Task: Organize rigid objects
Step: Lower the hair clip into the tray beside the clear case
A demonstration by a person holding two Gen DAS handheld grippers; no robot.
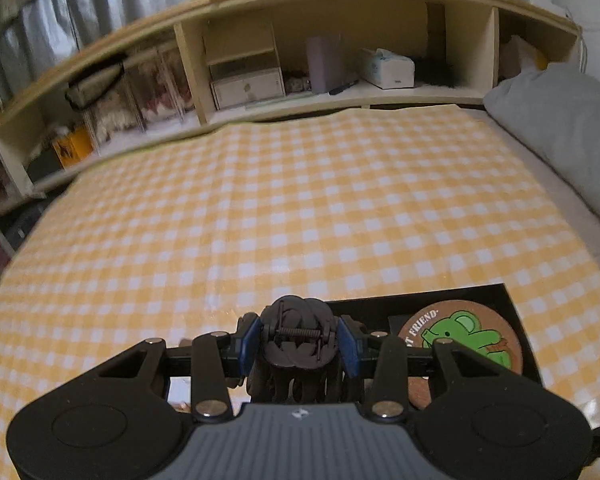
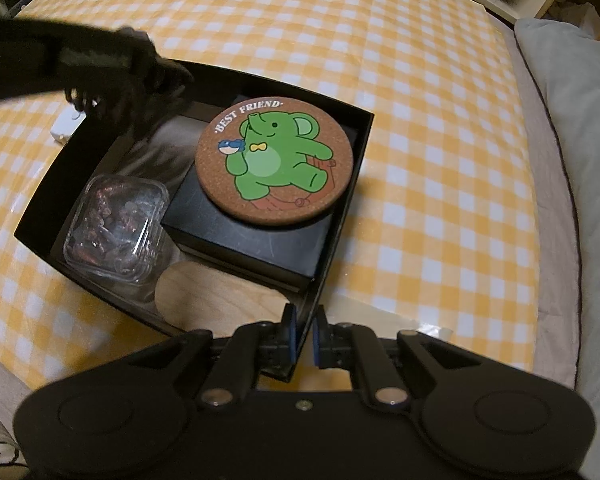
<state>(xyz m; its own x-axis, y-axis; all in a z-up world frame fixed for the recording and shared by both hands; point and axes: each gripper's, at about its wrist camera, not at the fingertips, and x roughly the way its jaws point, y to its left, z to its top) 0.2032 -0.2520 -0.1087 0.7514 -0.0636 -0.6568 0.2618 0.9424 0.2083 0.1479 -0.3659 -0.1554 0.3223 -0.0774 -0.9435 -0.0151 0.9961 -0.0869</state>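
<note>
Yellow-and-white checked cloth (image 1: 300,208) is covering the bed, with a wooden shelf unit (image 1: 332,12) running behind it. On the cloth an open black box (image 2: 342,216) is sitting, holding a clear plastic container (image 2: 116,228), a plain wooden disc (image 2: 216,296) and a smaller black box (image 2: 244,236) topped by a cork elephant coaster (image 2: 274,160). The right gripper (image 2: 304,338) is pinching the big box's near wall. The left gripper (image 1: 298,344) is clamping a black claw hair clip (image 1: 298,340) above the box's far left corner.
</note>
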